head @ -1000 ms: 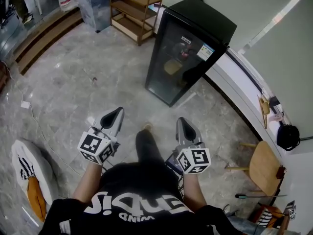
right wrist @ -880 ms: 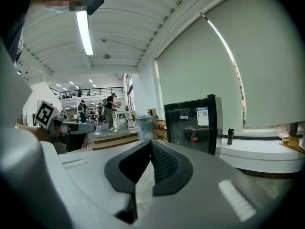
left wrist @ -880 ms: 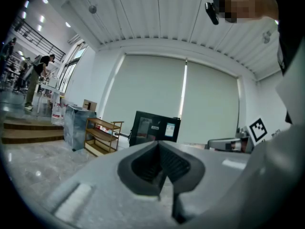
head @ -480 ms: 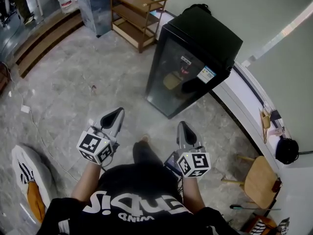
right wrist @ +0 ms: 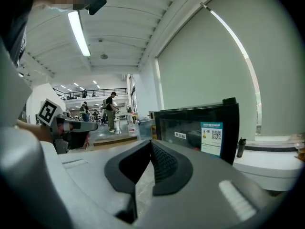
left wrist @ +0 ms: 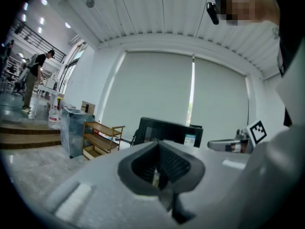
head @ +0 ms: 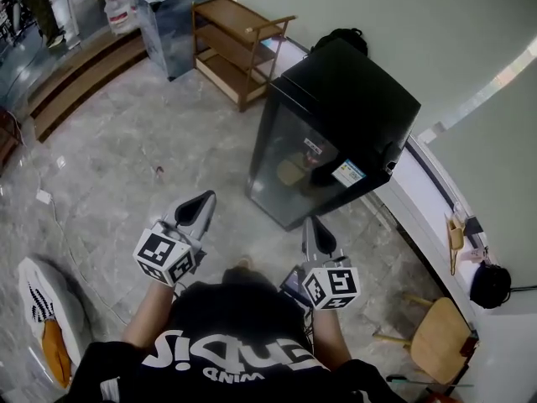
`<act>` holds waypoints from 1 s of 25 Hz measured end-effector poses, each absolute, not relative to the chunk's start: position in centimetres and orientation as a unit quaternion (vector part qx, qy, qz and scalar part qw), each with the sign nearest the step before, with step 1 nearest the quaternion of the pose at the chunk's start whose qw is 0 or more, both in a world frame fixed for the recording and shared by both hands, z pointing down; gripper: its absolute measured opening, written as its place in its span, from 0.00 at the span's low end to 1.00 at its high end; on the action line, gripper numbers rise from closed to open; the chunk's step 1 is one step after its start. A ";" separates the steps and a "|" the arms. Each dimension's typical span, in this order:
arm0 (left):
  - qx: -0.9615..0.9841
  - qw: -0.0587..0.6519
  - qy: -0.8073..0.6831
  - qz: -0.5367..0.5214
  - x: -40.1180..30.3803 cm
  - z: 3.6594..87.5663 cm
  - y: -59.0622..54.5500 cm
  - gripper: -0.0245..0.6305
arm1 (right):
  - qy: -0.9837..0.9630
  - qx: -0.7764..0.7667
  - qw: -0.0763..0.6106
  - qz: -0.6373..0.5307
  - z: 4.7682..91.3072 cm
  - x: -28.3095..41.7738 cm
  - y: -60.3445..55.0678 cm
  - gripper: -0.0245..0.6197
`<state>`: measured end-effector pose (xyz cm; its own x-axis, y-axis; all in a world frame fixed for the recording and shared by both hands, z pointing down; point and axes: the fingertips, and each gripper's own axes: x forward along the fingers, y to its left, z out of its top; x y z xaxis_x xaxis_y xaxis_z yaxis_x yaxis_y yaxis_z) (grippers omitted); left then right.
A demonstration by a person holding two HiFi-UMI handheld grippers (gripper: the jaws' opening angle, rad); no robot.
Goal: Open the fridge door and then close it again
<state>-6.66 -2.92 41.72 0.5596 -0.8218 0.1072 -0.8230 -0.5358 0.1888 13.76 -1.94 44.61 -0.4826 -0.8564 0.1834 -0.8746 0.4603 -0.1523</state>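
Note:
The black fridge (head: 336, 133) with a glass door stands ahead on the marble floor, its door closed and a label on the glass. Both grippers are held out in front of the person's body, apart from the fridge and touching nothing. My left gripper (head: 201, 204) points at the floor left of the fridge, jaws shut and empty. My right gripper (head: 312, 225) points at the fridge's near corner, jaws together with nothing between them. The left gripper view shows the fridge (left wrist: 167, 130) beyond the shut jaws (left wrist: 159, 144). It stands larger (right wrist: 200, 132) in the right gripper view, past the jaws (right wrist: 151, 144).
A wooden shelf unit (head: 239, 44) and a grey cabinet (head: 172, 19) stand left of and behind the fridge. A white ledge (head: 428, 200) runs along the wall at right, with a wooden chair (head: 436, 342) nearby. Steps (head: 75, 65) rise at the far left.
The person has walked toward the fridge, which now sits nearer and lower in the head view. Both grippers moved forward with the body, jaws unchanged.

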 end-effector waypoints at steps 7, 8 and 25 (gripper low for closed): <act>0.875 0.110 -0.471 -0.005 -7.1 41.4 -6.4 0.04 | -0.860 0.496 0.038 0.116 44.2 13.0 -5.8 0.03; 0.875 0.111 -0.470 -0.006 -7.1 41.5 -6.8 0.04 | -0.860 0.496 0.038 0.116 44.3 12.8 -6.2 0.03; 0.903 0.114 -0.413 -0.022 -8.6 39.9 -15.1 0.09 | -0.836 0.534 0.027 0.123 43.6 10.7 -12.8 0.03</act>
